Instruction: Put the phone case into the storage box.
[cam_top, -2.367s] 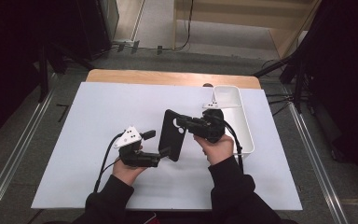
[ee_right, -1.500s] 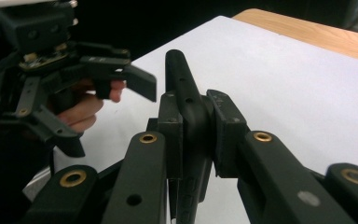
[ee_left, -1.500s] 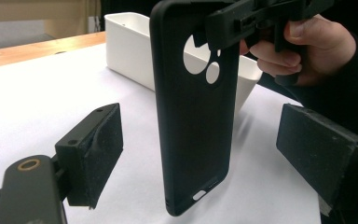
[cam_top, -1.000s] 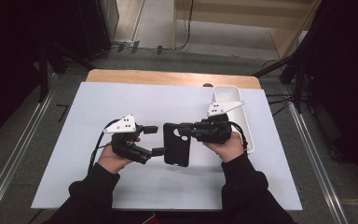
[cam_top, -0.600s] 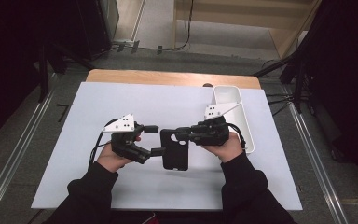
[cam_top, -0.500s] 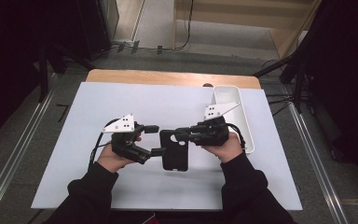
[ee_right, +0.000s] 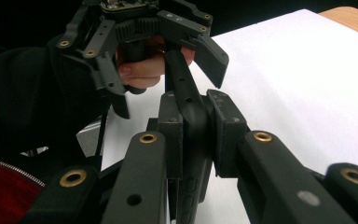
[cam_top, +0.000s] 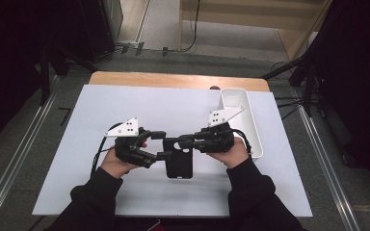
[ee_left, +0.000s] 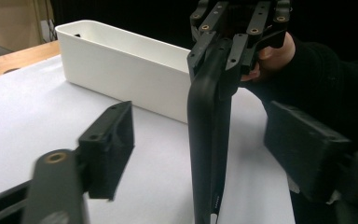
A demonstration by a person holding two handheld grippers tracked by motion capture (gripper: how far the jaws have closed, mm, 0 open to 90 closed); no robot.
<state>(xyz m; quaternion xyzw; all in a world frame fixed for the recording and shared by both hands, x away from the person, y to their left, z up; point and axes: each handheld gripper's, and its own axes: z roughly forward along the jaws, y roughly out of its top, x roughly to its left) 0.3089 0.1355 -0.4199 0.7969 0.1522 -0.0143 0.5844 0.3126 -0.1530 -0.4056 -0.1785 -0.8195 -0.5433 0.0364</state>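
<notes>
The right gripper [cam_top: 189, 143] pinches the black phone case [cam_top: 178, 162] tight, and the left gripper [cam_top: 161, 144] (fingers spread, just closing a little around it) must squeeze next.

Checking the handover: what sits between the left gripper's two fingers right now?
The black phone case, edge-on, stands between the left gripper's fingers, with gaps either side in the left gripper view. The fingers have just been closing. The right gripper clamps its top.
</notes>
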